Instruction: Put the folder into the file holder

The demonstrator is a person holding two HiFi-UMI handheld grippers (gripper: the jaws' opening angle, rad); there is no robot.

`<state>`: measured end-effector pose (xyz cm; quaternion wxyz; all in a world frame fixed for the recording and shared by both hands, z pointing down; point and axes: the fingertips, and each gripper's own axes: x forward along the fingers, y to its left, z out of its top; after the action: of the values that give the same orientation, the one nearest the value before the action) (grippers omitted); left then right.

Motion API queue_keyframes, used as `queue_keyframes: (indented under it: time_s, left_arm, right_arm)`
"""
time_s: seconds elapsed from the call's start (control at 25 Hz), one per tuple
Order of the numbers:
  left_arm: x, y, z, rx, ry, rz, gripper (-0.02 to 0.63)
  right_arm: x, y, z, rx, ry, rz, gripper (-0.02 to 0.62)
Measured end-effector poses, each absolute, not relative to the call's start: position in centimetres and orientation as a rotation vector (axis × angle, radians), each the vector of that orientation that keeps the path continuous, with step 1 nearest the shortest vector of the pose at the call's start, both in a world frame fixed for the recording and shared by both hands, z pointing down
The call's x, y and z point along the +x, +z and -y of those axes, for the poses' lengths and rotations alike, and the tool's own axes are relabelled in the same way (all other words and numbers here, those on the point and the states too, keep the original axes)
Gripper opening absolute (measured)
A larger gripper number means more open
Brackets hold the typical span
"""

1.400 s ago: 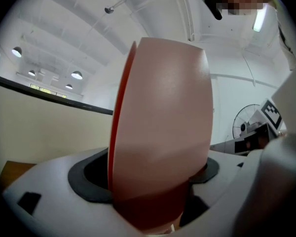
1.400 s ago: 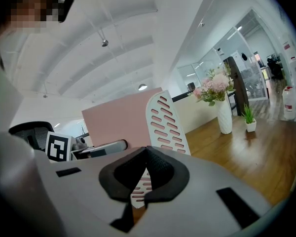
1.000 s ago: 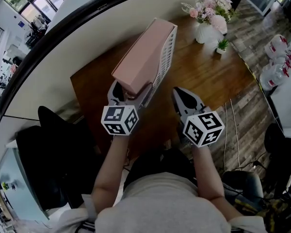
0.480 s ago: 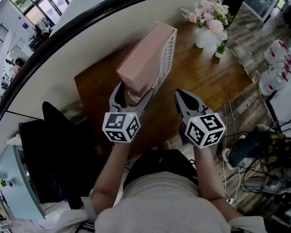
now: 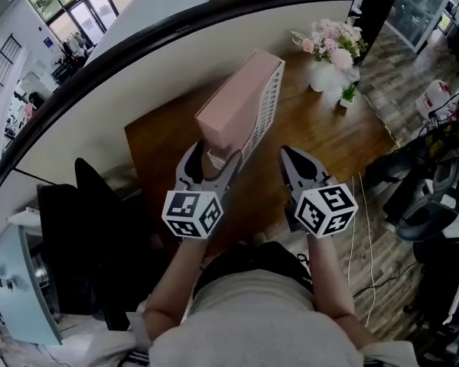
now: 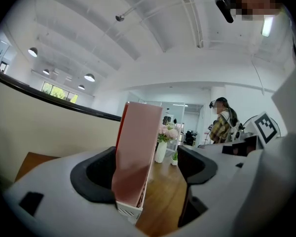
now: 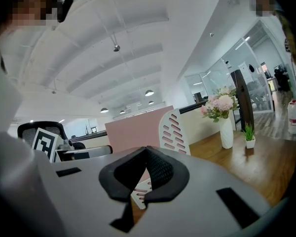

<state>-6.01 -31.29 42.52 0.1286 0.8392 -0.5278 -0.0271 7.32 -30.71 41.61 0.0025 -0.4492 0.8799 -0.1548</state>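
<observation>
Two tools come up from the bottom of the head view, each in one of the person's hands. The left tool [image 5: 214, 157] is released: its jaws stand apart, though they have just been closing a little. The near end of the pink folder [image 5: 233, 105] rises between them. In the left tool's own view the jaw at the right of the frame is plainly clear of the folder. The folder overlaps the jaw at the left, and contact there cannot be told.

The right tool [image 5: 294, 159] is clenched, jaws together on nothing, just right of the holder's near end.

The folder stands upright inside the white slotted holder [image 5: 266, 98], at the centre of the head view on the wooden bench [image 5: 321, 125]. A vase of flowers [image 5: 329, 48] and a small plant [image 5: 349, 94] sit at the upper right, well apart from the holder.
</observation>
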Motion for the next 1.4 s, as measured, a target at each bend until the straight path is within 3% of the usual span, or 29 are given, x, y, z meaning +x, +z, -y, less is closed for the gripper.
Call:
queue_keyframes:
  time_s: [0.24, 0.56, 0.88, 1.4]
  left_arm:
    - [-5.0, 41.5, 30.0, 2.489, -0.102, 1.493, 0.329]
    - [-3.2, 40.6, 28.8, 2.597, -0.100, 1.431, 0.156]
    - [-2.5, 40.9, 28.9, 2.614, -0.063, 1.433, 0.023]
    - [0.0, 44.0, 29.0, 2.584, 0.081, 1.274, 0.012]
  right_arm:
    - [7.1, 41.4, 30.4, -1.388, -0.466, -2.774, 0.009]
    - [6.5, 41.6, 29.5, -1.355, -0.452, -2.806, 0.009]
    - [6.2, 41.9, 29.0, -1.324, -0.433, -2.845, 0.009]
    - [5.5, 43.5, 28.3, -1.289, -0.468, -2.901, 0.009]
